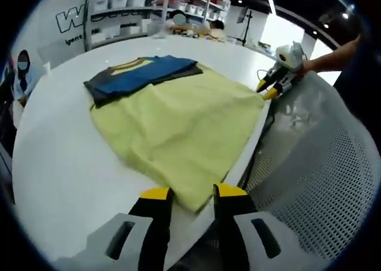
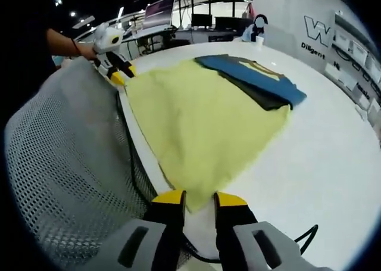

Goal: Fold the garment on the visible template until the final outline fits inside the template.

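A pale yellow-green cloth (image 1: 184, 128) lies spread flat on the round white table (image 1: 59, 164). A folded blue and dark grey garment (image 1: 140, 74) rests on its far edge. In the left gripper view, my left gripper (image 1: 193, 192) is open, its yellow-tipped jaws on either side of the cloth's near corner at the table edge. The right gripper (image 1: 271, 91) sits at the cloth's other near corner. In the right gripper view, my right gripper (image 2: 199, 198) is open around a corner of the cloth (image 2: 202, 122), with the blue garment (image 2: 256, 74) beyond and the left gripper (image 2: 119, 75) at the far corner.
A grey mesh chair back (image 1: 321, 181) (image 2: 65, 164) stands against the table edge between the grippers. A black cable (image 2: 297, 238) runs along that edge. A person's hand (image 1: 333, 56) holds the right gripper. Shelves with white bins (image 1: 125, 9) and a seated person (image 1: 21, 74) lie beyond.
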Available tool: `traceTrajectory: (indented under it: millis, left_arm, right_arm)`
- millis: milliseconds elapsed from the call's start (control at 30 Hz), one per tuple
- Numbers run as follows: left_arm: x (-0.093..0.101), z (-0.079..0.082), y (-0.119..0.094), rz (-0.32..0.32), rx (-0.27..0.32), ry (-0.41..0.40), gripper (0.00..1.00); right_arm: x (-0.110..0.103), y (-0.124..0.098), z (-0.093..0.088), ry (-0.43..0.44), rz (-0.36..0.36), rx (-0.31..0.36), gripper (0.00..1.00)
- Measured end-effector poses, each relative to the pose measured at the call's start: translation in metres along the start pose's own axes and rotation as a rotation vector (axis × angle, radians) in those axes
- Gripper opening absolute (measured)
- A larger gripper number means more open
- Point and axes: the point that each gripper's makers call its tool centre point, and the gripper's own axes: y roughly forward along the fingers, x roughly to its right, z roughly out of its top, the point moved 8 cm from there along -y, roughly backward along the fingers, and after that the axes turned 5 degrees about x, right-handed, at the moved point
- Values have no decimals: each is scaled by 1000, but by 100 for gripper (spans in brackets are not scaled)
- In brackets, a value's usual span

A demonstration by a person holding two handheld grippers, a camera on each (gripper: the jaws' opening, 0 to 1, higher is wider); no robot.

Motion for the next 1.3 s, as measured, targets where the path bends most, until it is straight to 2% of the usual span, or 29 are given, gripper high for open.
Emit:
traceTrajectory:
  millis: [233,333,433,600,900,1133,1300]
  left_arm:
    - [-4,-3,1,35,-18,3,12]
    - [-4,-3,1,32,-26,0,10]
    - [-3,-2,0,34,-46,6,3]
    - [-2,5,-7,33,-63,-66,3]
    - [-3,22,-21,18,-51,-34,3]
    - [-5,33,-33,13,-41,-33,3]
    - [-13,47,-43,33,-15,-17,3]
  right_arm:
    - [2,0,1,-36,0,-24,8]
    - [0,1,3,-57,-2,-38,2]
    - [-2,1,5,-74,-10,-44,0]
    - [-2,-4,13,-58,-23,-35,0]
    - [2,-23,31,-19,-34,17,0]
    - [2,-32,43,-41,-25,26,0]
    - [6,-44,61,-64,-30,59,0]
